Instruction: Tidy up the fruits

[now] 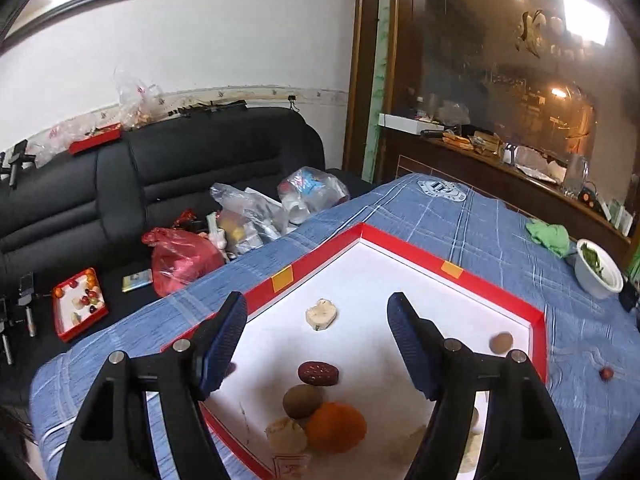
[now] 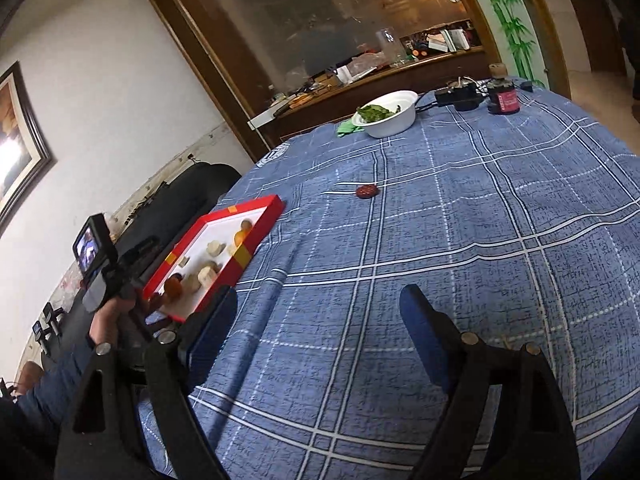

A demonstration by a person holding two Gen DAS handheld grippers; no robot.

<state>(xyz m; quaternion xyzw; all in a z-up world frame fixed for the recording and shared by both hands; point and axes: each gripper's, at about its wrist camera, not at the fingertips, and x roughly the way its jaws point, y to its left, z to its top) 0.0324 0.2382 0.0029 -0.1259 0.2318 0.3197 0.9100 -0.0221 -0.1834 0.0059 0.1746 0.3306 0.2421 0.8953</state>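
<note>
Above centre of the right wrist view, one red fruit [image 2: 367,191] is lying loose on the desk [image 2: 460,240] outside the red tray [image 2: 262,226], so the right tool [image 2: 320,322], gaping wide and holding nothing, is needing a straight centred approach, while the left tool [image 1: 316,320] is hovering equally wide and unladen over the tray.

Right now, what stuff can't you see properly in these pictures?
- Left wrist view: the pale pieces at the tray's near right are hidden behind the left gripper's finger.
- Left wrist view: the pale fruit beside the orange is partly hidden by it.
- Right wrist view: the fruits in the tray are too small to name.
- Right wrist view: the bowl's greens are too blurry to identify.
</note>
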